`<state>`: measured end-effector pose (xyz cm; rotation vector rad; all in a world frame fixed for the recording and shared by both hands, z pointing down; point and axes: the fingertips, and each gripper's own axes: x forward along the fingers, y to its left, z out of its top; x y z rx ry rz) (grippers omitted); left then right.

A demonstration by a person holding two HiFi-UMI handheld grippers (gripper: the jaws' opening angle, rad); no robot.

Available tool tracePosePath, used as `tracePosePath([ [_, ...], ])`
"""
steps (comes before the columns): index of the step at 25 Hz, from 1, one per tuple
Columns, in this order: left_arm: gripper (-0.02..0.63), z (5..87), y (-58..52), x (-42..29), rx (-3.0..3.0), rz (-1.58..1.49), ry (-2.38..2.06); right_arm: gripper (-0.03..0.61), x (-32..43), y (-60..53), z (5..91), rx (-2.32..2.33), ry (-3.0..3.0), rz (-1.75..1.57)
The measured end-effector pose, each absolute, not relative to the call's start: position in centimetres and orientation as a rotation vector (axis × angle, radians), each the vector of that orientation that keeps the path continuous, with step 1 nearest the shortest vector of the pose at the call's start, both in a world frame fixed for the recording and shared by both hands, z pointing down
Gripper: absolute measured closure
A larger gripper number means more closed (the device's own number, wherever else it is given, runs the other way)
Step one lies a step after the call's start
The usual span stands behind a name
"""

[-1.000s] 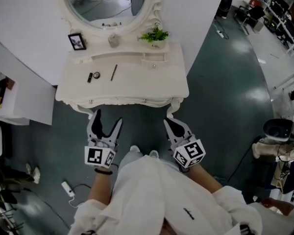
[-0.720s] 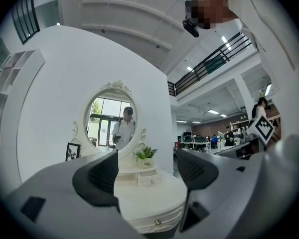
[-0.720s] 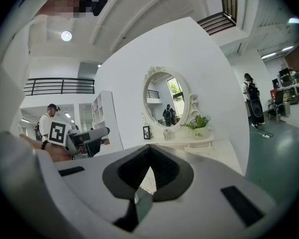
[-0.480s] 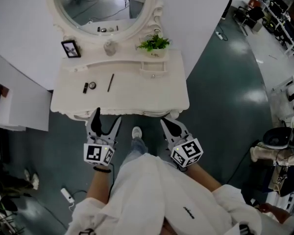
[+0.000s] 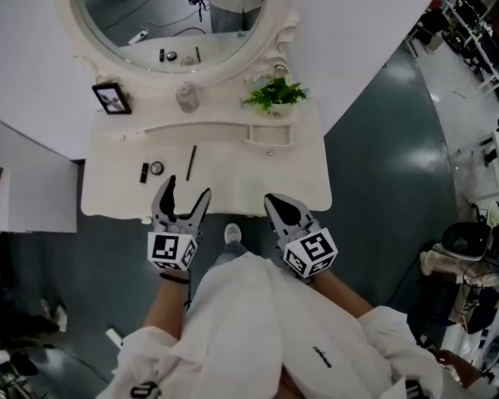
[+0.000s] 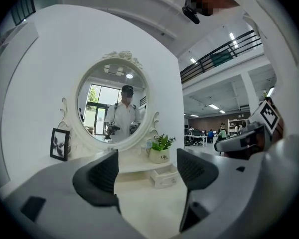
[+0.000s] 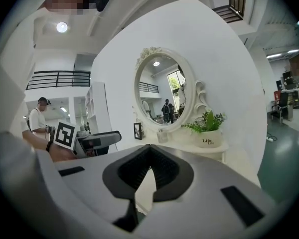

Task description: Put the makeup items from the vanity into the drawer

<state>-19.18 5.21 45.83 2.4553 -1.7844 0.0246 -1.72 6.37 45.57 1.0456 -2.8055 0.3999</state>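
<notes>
A black lipstick (image 5: 144,172), a small round compact (image 5: 156,168) and a thin dark pencil (image 5: 191,163) lie on the left half of the white vanity (image 5: 258,181). A small drawer (image 5: 270,134) (image 6: 164,177) under the upper shelf stands out a little. My left gripper (image 5: 185,191) (image 6: 147,171) is open and empty, over the vanity's front edge just below the pencil. My right gripper (image 5: 272,202) (image 7: 148,168) is shut on nothing, at the front edge right of centre.
On the upper shelf stand a framed photo (image 5: 111,98), a glass jar (image 5: 186,98) and a potted plant (image 5: 274,94), under the oval mirror (image 5: 170,15). A white cabinet (image 5: 33,194) is at the left. Dark green floor (image 5: 382,173) lies to the right.
The person has stepped closer to the vanity, so both grippers now reach its front edge. The left gripper stays open and the right stays shut.
</notes>
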Motion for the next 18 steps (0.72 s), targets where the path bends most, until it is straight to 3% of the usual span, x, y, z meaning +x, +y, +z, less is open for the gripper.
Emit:
tracePosePath([
  [18, 0.259, 55.4, -4.6, -23.8, 2.248, 0.309, -1.703, 0.561, -11.3, -2.4, 50.9, 0.899, -2.702, 0.488],
])
